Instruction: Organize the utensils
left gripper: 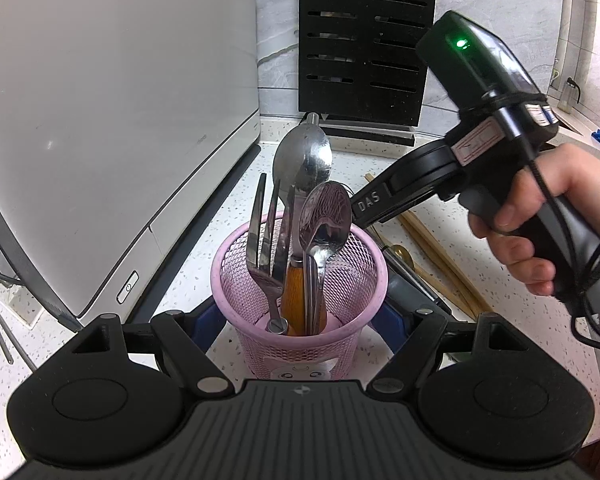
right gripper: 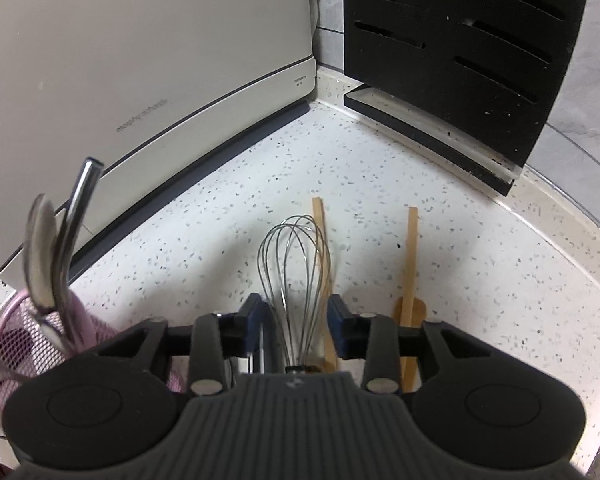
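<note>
A pink mesh cup [left gripper: 300,344] stands on the speckled counter and holds forks [left gripper: 266,240], a large spoon [left gripper: 302,160], a smaller spoon [left gripper: 327,216] and a wooden-handled utensil [left gripper: 294,292]. My left gripper [left gripper: 300,320] is shut on the cup, a blue finger [left gripper: 210,320] against each side. A wire whisk [right gripper: 296,264] lies on the counter between the blue fingers [right gripper: 254,316] of my right gripper [right gripper: 295,316], which is open with gaps on both sides of the wires. Its handle is hidden under the gripper. A person's hand [left gripper: 540,224] holds the right gripper right of the cup.
A white appliance [right gripper: 120,60] fills the left. A black knife block [right gripper: 460,40] stands at the back against the tiled wall. Two wooden chopsticks [right gripper: 412,248] and a wooden spoon [right gripper: 410,308] lie right of the whisk. Thin metal sticks [left gripper: 0,328] lie at the far left.
</note>
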The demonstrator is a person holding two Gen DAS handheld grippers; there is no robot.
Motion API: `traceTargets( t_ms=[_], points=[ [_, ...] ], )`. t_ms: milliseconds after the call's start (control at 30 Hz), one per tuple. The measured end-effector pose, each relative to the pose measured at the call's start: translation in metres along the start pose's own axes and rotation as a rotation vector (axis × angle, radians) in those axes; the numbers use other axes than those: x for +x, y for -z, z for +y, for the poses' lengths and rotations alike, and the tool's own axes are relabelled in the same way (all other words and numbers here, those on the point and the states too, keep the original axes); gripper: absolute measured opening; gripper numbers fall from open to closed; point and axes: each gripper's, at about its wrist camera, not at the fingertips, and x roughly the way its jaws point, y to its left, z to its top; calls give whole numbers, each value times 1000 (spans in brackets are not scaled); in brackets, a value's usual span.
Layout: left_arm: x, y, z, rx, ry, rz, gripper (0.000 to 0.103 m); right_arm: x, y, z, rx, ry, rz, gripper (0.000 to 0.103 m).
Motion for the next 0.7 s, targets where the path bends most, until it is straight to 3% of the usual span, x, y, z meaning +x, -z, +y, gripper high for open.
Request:
traceTargets(
  t_ms=[300,700],
  points=[
    [0,0,0,0,0,1,91,11,-1,3,-15,27,2,35],
    [-1,0,0,1,0,1,90,-1,1,6,-35,27,-24,20]
  ],
)
